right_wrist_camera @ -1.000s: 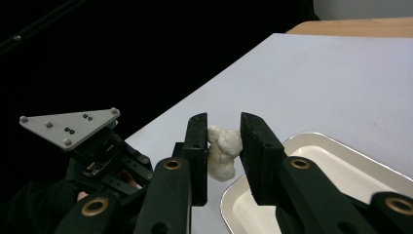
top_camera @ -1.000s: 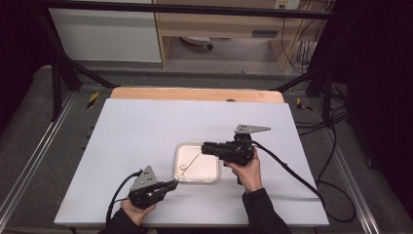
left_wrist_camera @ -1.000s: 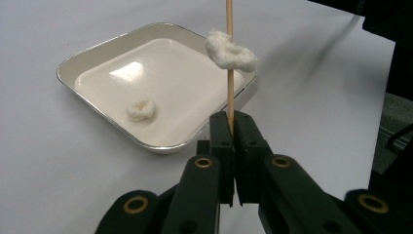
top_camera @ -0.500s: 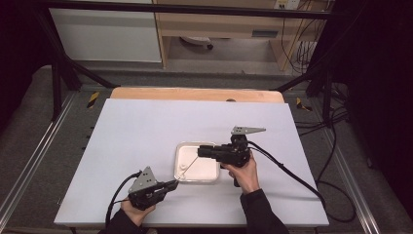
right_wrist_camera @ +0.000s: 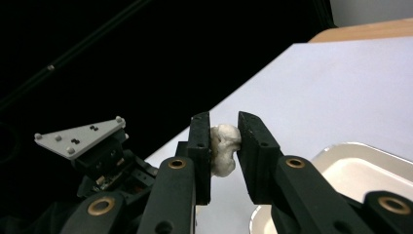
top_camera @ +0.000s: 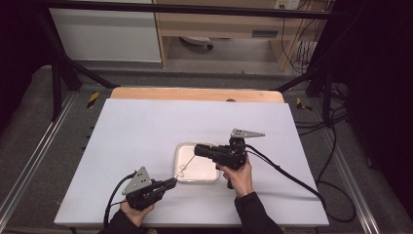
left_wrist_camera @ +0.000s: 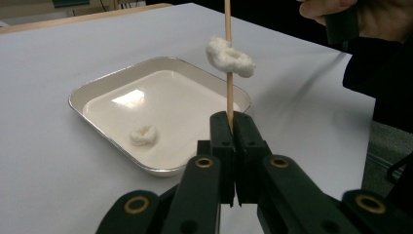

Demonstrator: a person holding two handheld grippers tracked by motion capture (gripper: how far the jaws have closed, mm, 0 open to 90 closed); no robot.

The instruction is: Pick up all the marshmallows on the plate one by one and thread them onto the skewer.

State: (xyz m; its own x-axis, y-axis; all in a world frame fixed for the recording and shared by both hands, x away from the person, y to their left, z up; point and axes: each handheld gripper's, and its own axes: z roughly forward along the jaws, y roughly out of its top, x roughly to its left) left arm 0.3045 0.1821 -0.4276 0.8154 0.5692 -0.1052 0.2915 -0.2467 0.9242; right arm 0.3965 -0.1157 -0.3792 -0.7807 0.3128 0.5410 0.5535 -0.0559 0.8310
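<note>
Holding one white ring-shaped piece (left_wrist_camera: pixel 143 135), a shallow tray (left_wrist_camera: pixel 97 85) sits on the table.

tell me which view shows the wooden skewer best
The left gripper view: the wooden skewer rises from the shut left gripper with a white ring-shaped piece threaded on it. In the high view it is a thin pale line over the tray. The right gripper view gives no clear sight of it.
</note>
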